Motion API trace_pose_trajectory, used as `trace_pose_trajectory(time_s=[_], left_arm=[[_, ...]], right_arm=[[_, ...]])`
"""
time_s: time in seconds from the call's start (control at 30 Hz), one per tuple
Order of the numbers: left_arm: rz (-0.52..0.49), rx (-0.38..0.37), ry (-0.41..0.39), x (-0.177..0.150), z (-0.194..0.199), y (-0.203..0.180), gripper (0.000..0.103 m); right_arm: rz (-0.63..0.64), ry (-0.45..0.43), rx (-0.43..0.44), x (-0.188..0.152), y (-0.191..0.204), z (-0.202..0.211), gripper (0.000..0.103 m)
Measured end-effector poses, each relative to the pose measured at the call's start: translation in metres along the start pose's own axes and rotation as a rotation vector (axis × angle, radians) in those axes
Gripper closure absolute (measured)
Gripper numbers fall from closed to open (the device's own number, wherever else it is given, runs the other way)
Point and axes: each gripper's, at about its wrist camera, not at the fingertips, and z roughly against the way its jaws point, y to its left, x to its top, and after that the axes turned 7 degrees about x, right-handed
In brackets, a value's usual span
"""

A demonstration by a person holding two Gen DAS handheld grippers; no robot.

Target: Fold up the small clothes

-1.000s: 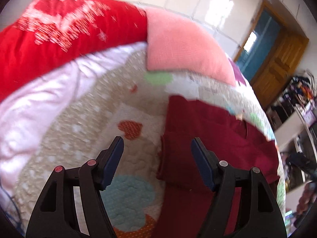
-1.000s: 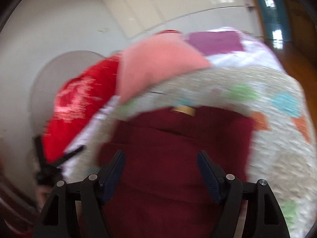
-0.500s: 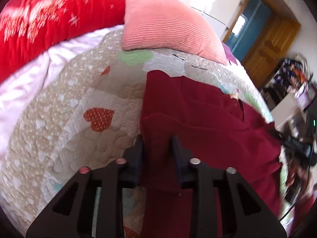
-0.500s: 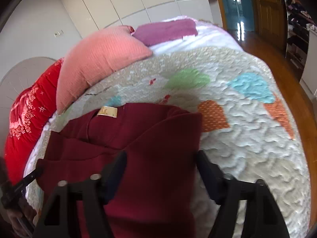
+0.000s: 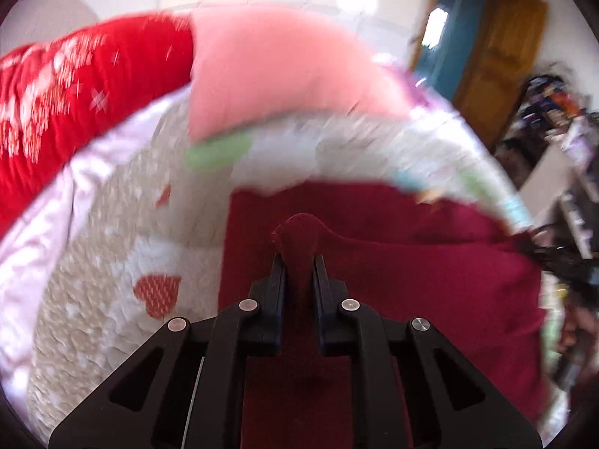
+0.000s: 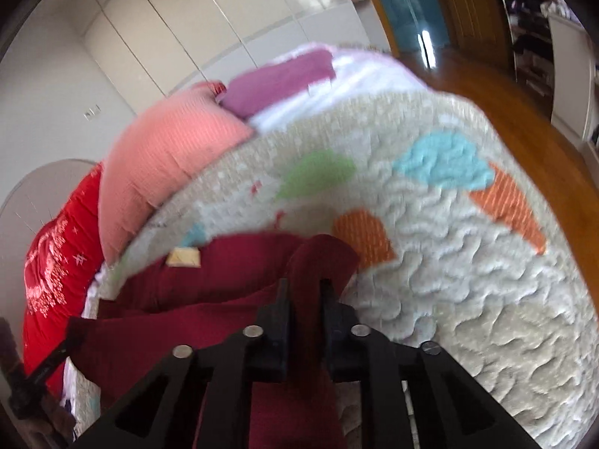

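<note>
My left claw [image 5: 299, 265] is closing, its jaws narrow and pinching a raised fold of the garment [image 5: 411, 280]. My right claw [image 6: 304, 292] is closing too, with another fold of the same dark red cloth [image 6: 179, 299] pressed between its pads. The garment lies on the quilt [image 6: 468, 280] of the bed, at lower centre of both frames, its tan label [image 6: 183, 257] left of centre in the right view. A pink pillow [image 5: 277, 71] sits upper centre, a red blanket [image 5: 67, 89] upper left.
</note>
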Motion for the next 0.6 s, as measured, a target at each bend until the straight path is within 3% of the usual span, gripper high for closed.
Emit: trace_pose_trajectory(time_s=[0.03,0.07,0.2,0.27,0.33,0.4,0.43,0.5,0.6], left_arm=[[0.008,0.025,0.024,-0.004,-0.012,0.002,0.091],[0.012,0.024,0.045,-0.008,-0.020,0.002,0.091],[-0.003,0.010,0.004,-0.014,-0.013,0.004,0.089],[0.006,0.008,0.009,-0.016,-0.012,0.004,0.089],[0.018,0.006,0.015,-0.017,-0.012,0.004,0.088],[0.037,0.001,0.015,-0.018,-0.011,0.005,0.088],[0.041,-0.003,0.014,-0.018,-0.011,0.005,0.087],[0.035,0.001,0.020,-0.018,-0.013,0.006,0.087],[0.027,0.012,0.031,-0.017,-0.010,0.009,0.086]], right_arm=[[-0.012,0.014,-0.013,-0.002,-0.003,0.000,0.065],[-0.020,0.004,-0.008,-0.005,-0.006,0.007,0.063],[0.019,-0.003,0.020,-0.023,-0.002,0.046,0.063],[0.106,0.015,0.034,-0.040,0.014,0.058,0.063],[0.206,0.074,-0.014,-0.056,0.028,0.053,0.067],[0.270,0.125,-0.127,-0.071,0.029,0.039,0.071],[0.269,0.144,-0.196,-0.076,0.019,0.033,0.071],[0.200,0.127,-0.147,-0.078,0.008,0.043,0.071],[0.193,0.095,-0.152,-0.074,0.015,0.062,0.071]])
